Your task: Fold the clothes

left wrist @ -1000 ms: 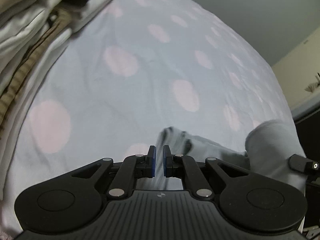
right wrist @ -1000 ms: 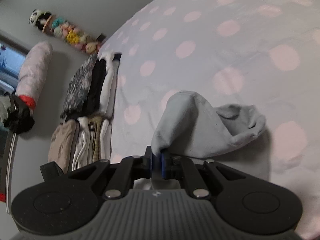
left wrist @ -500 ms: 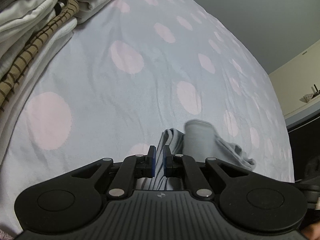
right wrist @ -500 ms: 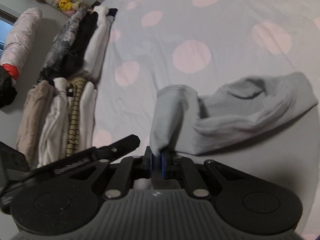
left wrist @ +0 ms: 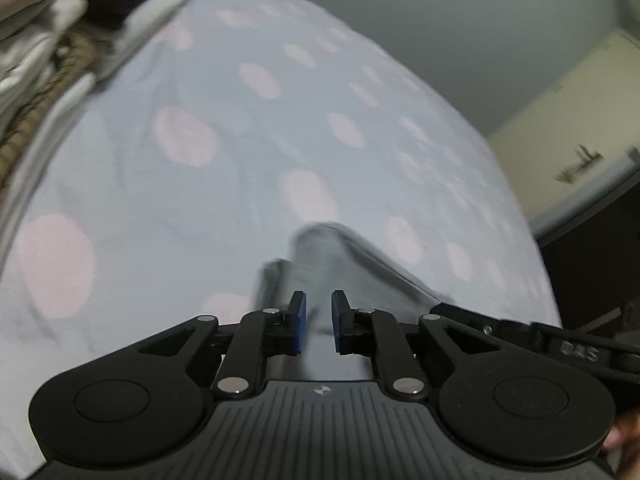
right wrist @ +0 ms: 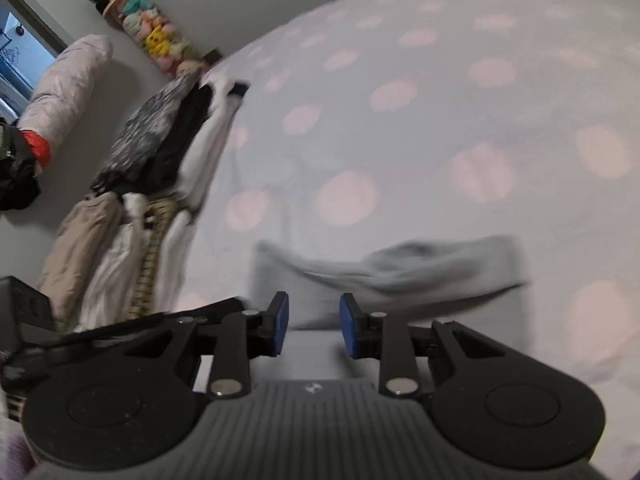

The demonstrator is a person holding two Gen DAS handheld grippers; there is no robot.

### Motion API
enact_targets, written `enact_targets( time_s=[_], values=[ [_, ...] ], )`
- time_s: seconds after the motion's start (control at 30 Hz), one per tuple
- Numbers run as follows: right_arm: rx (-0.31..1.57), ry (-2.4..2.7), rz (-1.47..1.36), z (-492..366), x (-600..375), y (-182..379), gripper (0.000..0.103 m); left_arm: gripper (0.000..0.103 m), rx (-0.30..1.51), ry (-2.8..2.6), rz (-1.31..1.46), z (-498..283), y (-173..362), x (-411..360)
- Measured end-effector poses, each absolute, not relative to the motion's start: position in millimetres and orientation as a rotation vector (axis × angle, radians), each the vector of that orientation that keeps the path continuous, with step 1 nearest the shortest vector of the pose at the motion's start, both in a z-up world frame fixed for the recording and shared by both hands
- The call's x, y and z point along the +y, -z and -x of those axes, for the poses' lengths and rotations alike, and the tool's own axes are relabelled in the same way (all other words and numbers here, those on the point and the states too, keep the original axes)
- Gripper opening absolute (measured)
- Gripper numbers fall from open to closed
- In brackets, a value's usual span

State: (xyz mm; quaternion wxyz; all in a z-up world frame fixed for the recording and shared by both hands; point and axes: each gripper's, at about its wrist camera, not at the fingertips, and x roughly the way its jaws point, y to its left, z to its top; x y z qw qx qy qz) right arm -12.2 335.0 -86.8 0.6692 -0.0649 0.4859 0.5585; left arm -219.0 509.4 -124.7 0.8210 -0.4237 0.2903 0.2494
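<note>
A small grey garment [right wrist: 400, 276] lies folded over on the pale blue bedsheet with pink dots [right wrist: 400, 120]. In the left wrist view the same grey garment [left wrist: 340, 264] lies just past the fingertips, blurred by motion. My left gripper [left wrist: 319, 320] is open by a narrow gap, and grey cloth shows behind it. My right gripper [right wrist: 313, 322] is open wider, just short of the garment's near edge, holding nothing. The other gripper's black body [left wrist: 560, 344] shows at the right of the left wrist view.
A row of folded clothes [right wrist: 160, 184] lies along the left side of the bed, seen also as stacked clothes [left wrist: 48, 60] at upper left. A pink pillow [right wrist: 68, 84] and a tube of plush toys [right wrist: 148, 36] stand by the wall. A dark cabinet [left wrist: 592, 248] is beyond the bed's right edge.
Both grippers were shut on the grey garment and have opened, letting it go. The garment now lies flatter on the sheet. Both views are blurred from moving back.
</note>
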Motion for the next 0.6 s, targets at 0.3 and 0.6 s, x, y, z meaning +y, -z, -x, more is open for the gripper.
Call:
enact_targets(
  time_s=[0.3, 0.6],
  values=[
    [0.978, -1.159, 0.255, -16.5, 279.1, 112.7, 0.032, 0.015, 0.717, -0.610, 0.783, 190.4, 134.5, 504.6],
    [0.981, -1.138, 0.194, -46.5, 314.7, 144.2, 0.030, 0.015, 0.766, -0.657, 0.726, 173.2, 152.5, 512.2]
  ],
)
